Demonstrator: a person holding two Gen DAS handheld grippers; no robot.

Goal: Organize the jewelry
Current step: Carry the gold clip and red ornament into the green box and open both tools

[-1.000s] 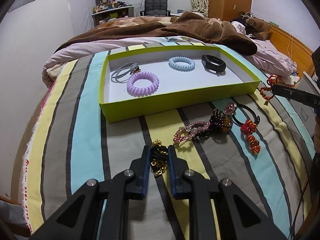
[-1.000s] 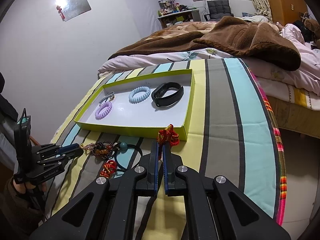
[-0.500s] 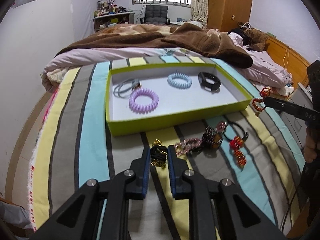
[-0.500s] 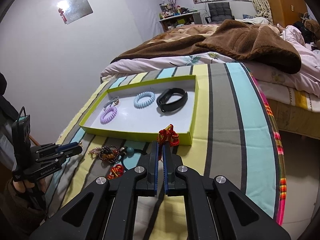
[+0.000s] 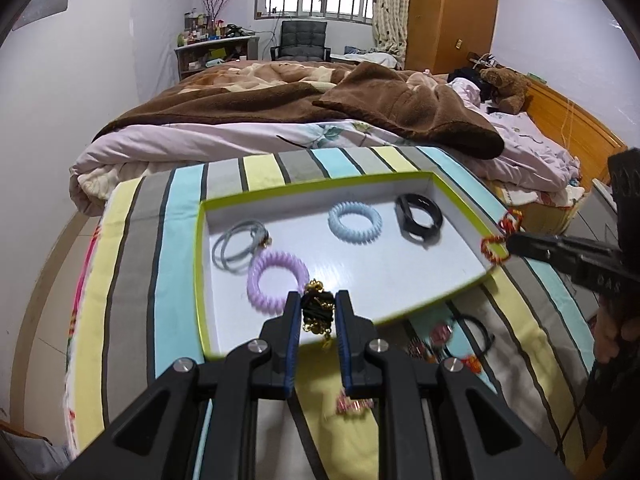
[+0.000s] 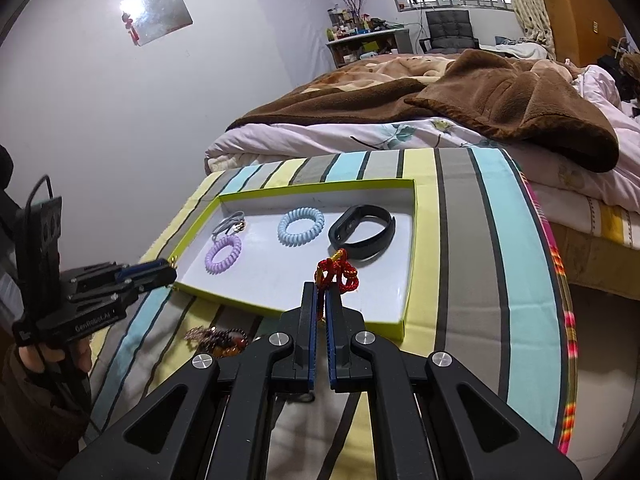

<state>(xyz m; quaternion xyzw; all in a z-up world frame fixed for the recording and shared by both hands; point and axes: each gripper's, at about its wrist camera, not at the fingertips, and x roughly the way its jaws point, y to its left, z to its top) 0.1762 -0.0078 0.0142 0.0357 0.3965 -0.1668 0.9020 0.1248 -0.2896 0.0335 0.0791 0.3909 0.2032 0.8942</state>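
Note:
A shallow green-rimmed tray [image 5: 199,248] [image 6: 408,304] lies on the striped cloth. In it are a purple coil band [image 5: 277,282], a blue coil band [image 5: 355,222], a black wristband [image 5: 418,217] and grey hair ties [image 5: 238,245]. My left gripper [image 5: 318,303] is shut on a black and gold bracelet [image 5: 318,312], held above the tray's near edge. My right gripper [image 6: 321,295] is shut on a red and gold bracelet [image 6: 336,274], held over the tray's near right part; it also shows in the left wrist view [image 5: 498,240].
Loose jewelry lies on the cloth in front of the tray: a black hair tie with a pink charm [image 5: 460,330], a dark beaded piece [image 6: 222,338]. A bed with a brown blanket [image 5: 320,100] lies behind the tray. The cloth's right edge [image 6: 568,320] drops off.
Both grippers have lifted and moved forward toward the tray with their bracelets. The left one now hangs over the tray's near edge; the right one is over the tray's interior.

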